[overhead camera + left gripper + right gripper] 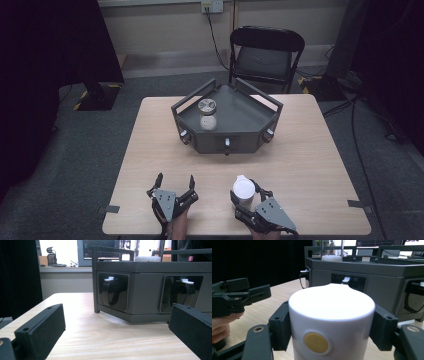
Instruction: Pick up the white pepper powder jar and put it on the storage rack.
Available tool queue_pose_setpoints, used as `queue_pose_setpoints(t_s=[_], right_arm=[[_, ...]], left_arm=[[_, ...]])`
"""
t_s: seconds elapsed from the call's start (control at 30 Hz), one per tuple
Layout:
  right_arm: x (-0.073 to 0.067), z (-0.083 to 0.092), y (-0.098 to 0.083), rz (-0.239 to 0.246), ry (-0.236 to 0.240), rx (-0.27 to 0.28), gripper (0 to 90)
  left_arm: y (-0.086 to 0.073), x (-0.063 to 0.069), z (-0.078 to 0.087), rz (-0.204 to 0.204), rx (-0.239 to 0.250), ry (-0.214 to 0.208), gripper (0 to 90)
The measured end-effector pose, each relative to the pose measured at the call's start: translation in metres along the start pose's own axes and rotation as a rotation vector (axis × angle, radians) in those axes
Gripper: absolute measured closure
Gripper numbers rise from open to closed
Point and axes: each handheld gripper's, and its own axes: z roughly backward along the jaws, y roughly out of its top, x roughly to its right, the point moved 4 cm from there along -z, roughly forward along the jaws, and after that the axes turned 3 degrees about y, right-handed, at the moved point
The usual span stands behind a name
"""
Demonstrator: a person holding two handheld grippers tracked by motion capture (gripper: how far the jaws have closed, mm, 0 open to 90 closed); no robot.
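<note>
My right gripper (pixel 248 196) sits at about 5 o'clock on the desk (pixel 310 165), fingers (pixel 279 326) clamped on both sides of a white cup (pixel 243 190); the right gripper view confirms it, with black pads pressing the cup (pixel 331 322) left and right, a round yellow spot on its near wall, cup upright on the desk. My left gripper (pixel 174 181) is at about 7 o'clock, just left of the cup, fingers (pixel 41 330) spread wide with nothing between them, only bare desk (pixel 105 337) there in the left gripper view. That gripper (pixel 237 296) also shows at 9 o'clock in the right gripper view, with a bit of my hand (pixel 222 327) under it. Dark grey tray (pixel 250 117) with rails sits at desk centre, toward 12 o'clock from both grippers, well apart from the cup. A jar (pixel 207 114) with a pale lid stands upright inside the tray, left of its middle. Knobs on the tray front face me. A folding chair (pixel 265 55) stands beyond the desk at 12 o'clock.
</note>
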Motion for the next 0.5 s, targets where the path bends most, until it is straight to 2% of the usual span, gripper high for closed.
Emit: queue_pose_setpoints(t_s=[0.23,0.5], right_arm=[[0.006,-0.002,0.007,-0.026,0.013,-0.006,30.4],[0.008,-0.007,0.019,-0.002,0.024,-0.006,30.4]], left_arm=[[0.0,0.0,0.0,0.0,0.0,0.0,0.2],[0.0,0.0,0.0,0.0,0.0,0.0,0.2]])
